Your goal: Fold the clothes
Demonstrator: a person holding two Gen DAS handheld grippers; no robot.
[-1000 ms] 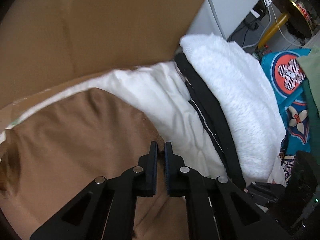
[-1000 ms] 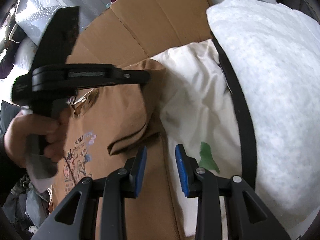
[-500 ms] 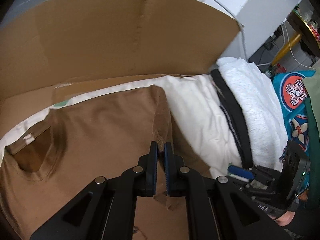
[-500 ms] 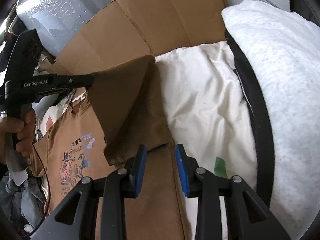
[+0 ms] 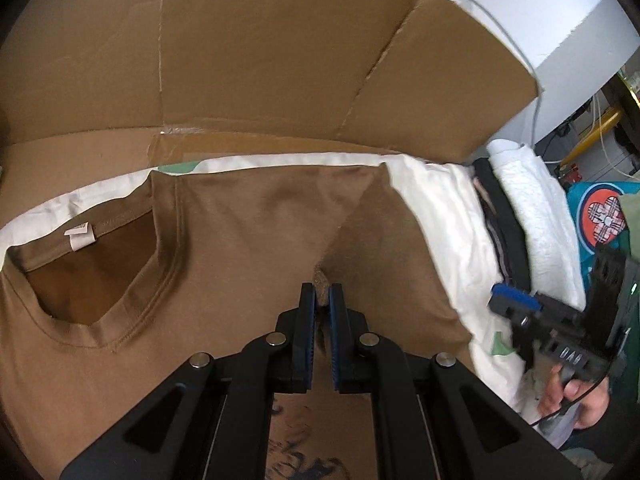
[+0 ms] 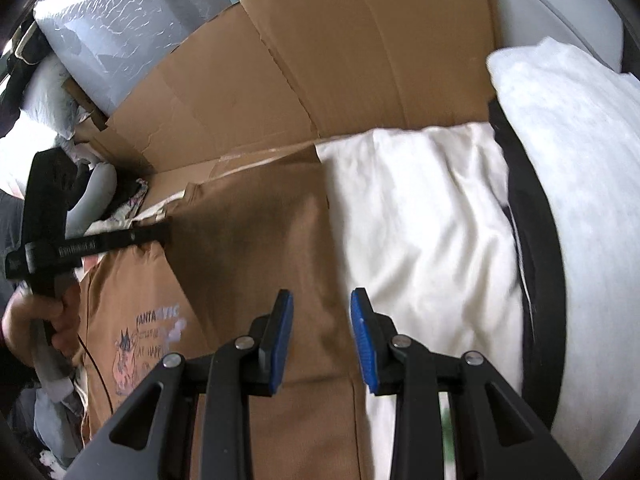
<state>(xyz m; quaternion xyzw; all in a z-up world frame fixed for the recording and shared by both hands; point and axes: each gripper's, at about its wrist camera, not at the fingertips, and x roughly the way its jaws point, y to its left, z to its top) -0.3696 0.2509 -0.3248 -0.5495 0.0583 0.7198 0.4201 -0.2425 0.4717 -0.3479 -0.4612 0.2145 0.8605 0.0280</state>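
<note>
sleeve pulled across brown tee (image 5: 248, 240) toward collar | left gripper (image 5: 322, 304) fingers pinched on sleeve | right gripper (image 6: 322, 320) fingers narrow, empty | side fold nearly laid

Black tool (image 5: 322, 306) frames, blue ribbed pads (image 6: 362, 328), silver screws.

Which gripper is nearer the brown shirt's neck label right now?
Left. The left gripper, jaws pinching a shirt fold, sits just right of the neck label; the right gripper hangs past the brown shirt, over white cloth.

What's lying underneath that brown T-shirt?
A cream-white cloth peeks out beyond the brown printed T-shirt, its collar and right edge, resting on flattened brown cardboard. Whatever lies beneath the shirt's middle is covered.
</note>
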